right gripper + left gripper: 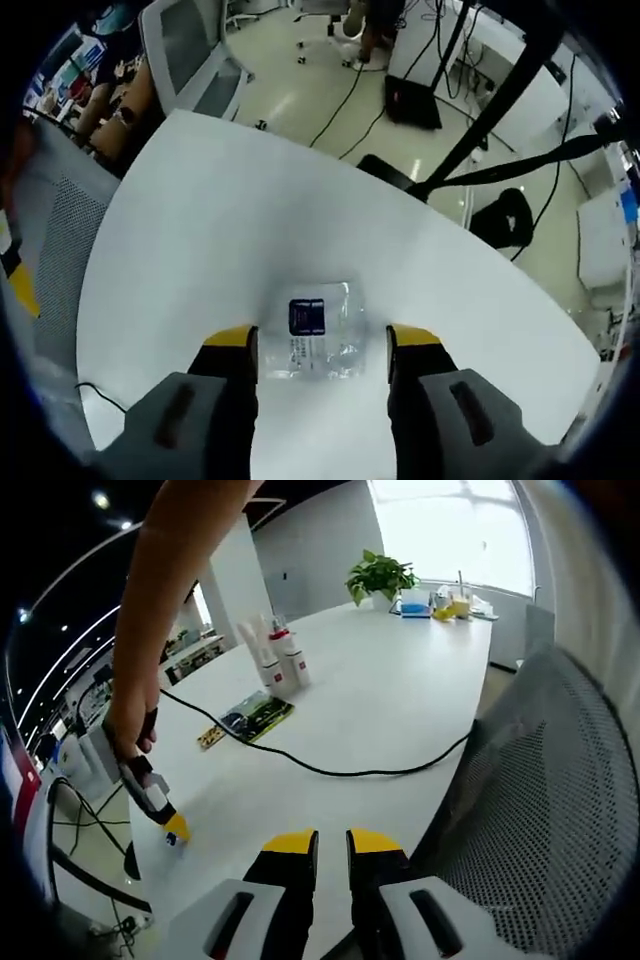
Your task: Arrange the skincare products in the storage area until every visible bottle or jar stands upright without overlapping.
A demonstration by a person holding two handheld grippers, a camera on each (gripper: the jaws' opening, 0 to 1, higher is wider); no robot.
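Observation:
My left gripper hangs over the near edge of the white table, its jaws nearly together and nothing between them. Several white bottles with red caps stand upright in a tight group at the table's far left. A person's arm reaches down on the left, holding my right gripper at the table edge. In the right gripper view, my right gripper is open, looking down on a clear bottle with a blue label. The bottle lies between the jaws; I cannot tell whether they touch it.
A black cable snakes across the table past a green packet. A potted plant, a blue box and yellow items stand at the far end. A grey mesh chair is close on the right. Chairs and cables are on the floor.

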